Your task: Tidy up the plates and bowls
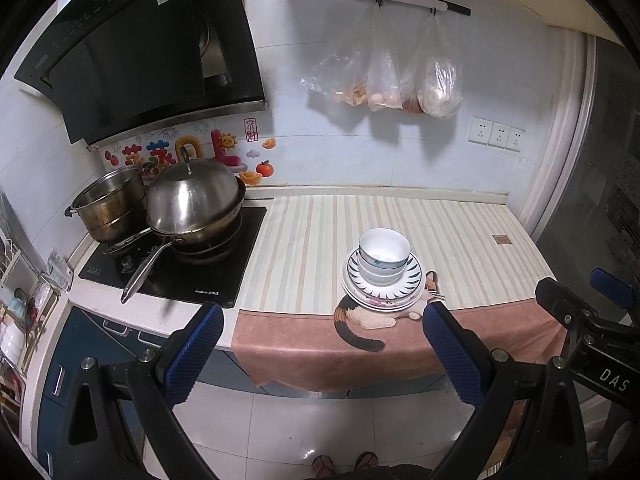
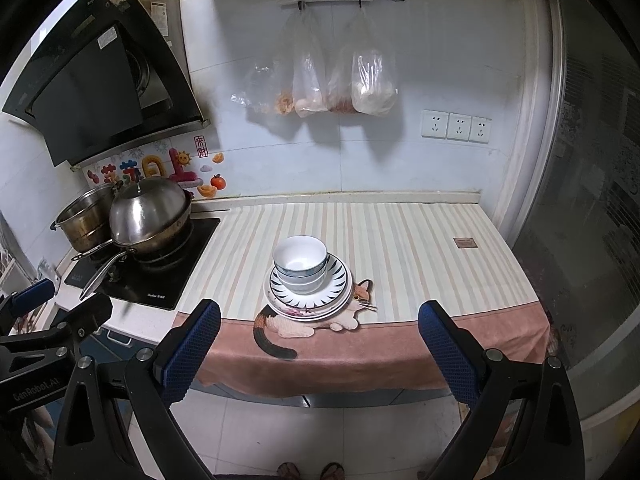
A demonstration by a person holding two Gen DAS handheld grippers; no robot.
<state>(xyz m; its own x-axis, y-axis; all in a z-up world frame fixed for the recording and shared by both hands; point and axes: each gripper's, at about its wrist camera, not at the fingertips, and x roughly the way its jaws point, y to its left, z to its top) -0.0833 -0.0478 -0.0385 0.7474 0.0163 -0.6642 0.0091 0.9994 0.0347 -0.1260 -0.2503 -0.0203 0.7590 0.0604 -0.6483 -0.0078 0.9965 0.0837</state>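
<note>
Stacked white bowls [image 1: 383, 254] sit on a stack of plates [image 1: 382, 288] on the striped cloth near the counter's front edge; the top plate has a dark leaf-pattern rim. The same bowls [image 2: 300, 262] and plates [image 2: 310, 290] show in the right wrist view. My left gripper [image 1: 322, 344] is open and empty, held back from the counter over the floor, the stack ahead and slightly right. My right gripper [image 2: 318, 344] is open and empty, also back from the counter, the stack straight ahead. Each gripper shows at the edge of the other's view.
A stove [image 1: 176, 272] at the left holds a lidded wok [image 1: 196, 204] with a long handle and a steel pot [image 1: 110, 204]. A range hood [image 1: 140, 52] hangs above. Plastic bags [image 1: 400, 76] hang on the wall. A cat-print cloth [image 2: 360, 240] covers the counter.
</note>
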